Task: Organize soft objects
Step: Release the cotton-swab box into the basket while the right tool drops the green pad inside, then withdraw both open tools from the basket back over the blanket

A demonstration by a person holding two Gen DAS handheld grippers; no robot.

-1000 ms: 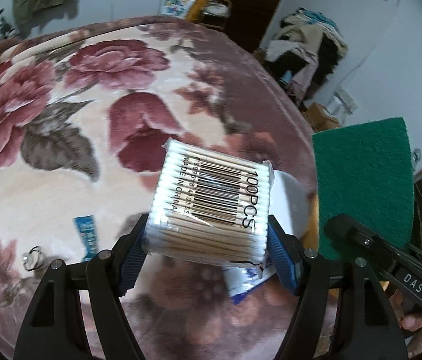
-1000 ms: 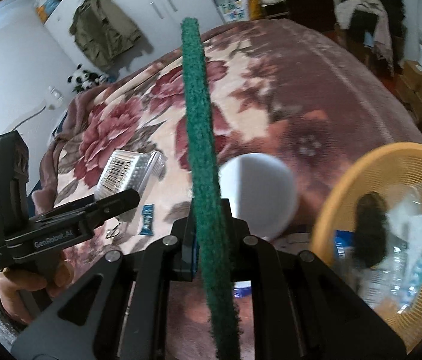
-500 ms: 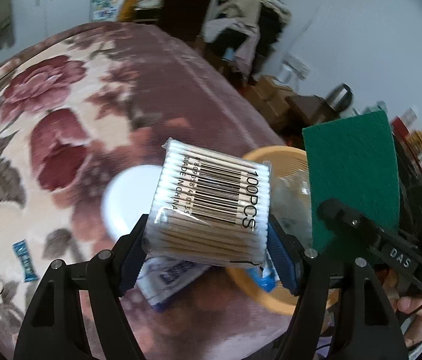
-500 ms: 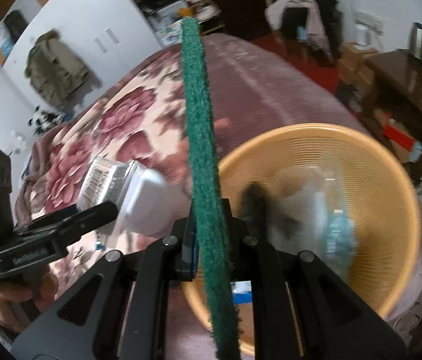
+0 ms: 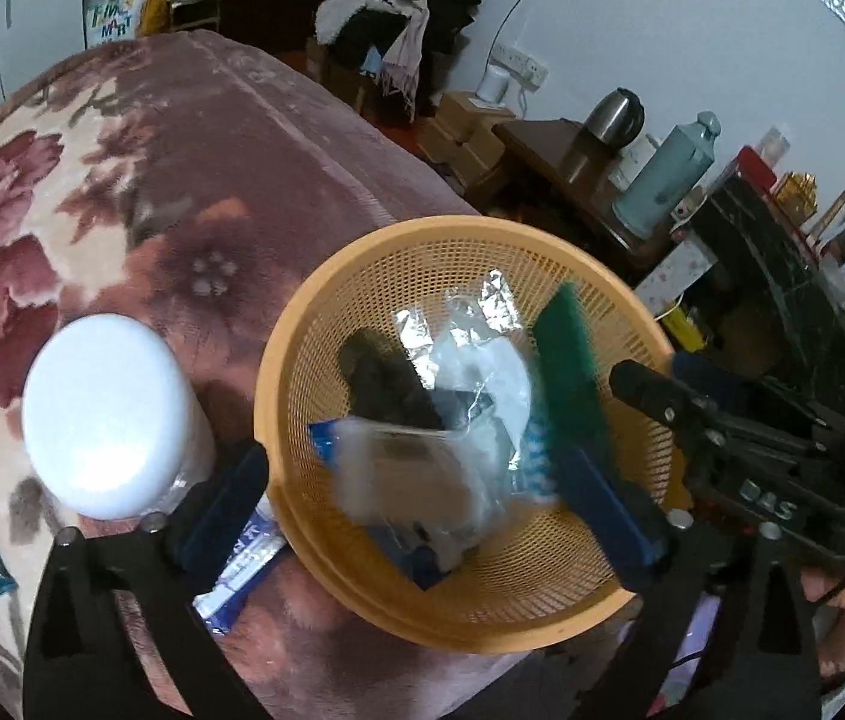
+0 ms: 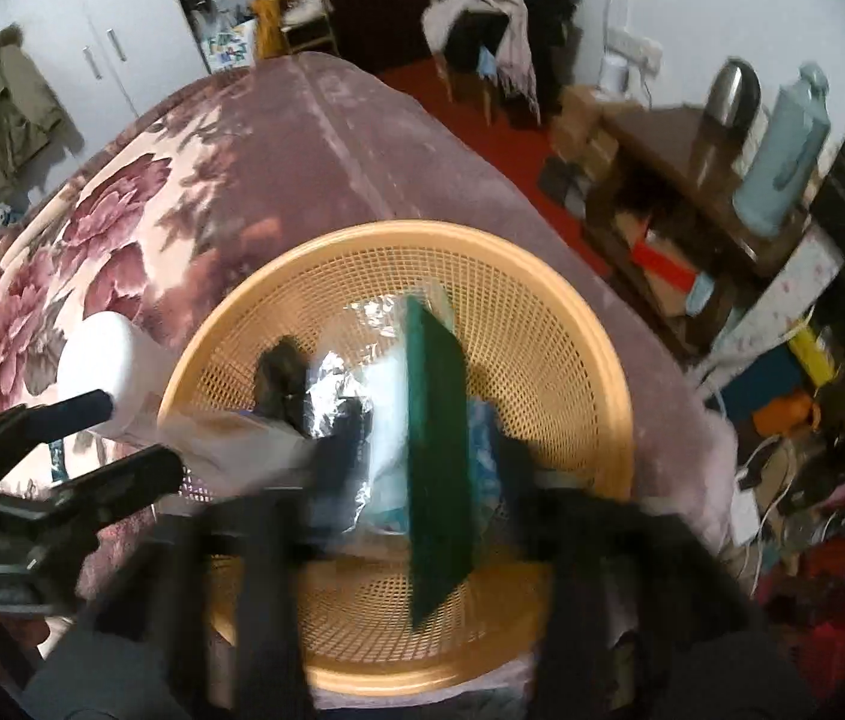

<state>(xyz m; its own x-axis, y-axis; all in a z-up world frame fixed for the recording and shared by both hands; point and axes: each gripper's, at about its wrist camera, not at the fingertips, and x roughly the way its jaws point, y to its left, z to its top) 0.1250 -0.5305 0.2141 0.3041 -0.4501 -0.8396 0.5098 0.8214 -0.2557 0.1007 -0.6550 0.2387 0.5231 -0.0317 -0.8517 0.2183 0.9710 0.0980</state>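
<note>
Left gripper (image 5: 422,480) spread; swab pack (image 5: 410,474) and green pad (image 6: 437,450) dropping into basket (image 5: 278,348); right gripper (image 6: 416,516) spread; white roll (image 5: 107,414) remains centre-left.

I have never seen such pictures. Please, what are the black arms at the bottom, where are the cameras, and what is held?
There is no robot: a person holds a two-finger claw in each hand, and a wide-angle camera on each looks along its fingers. One picture is from the left claw, the other from the right claw. On the flowered blanket sit an orange basket and a white round container. Both claws are open above the basket. A blurred clear packet and a green pad show between the fingers, ungripped.
</note>
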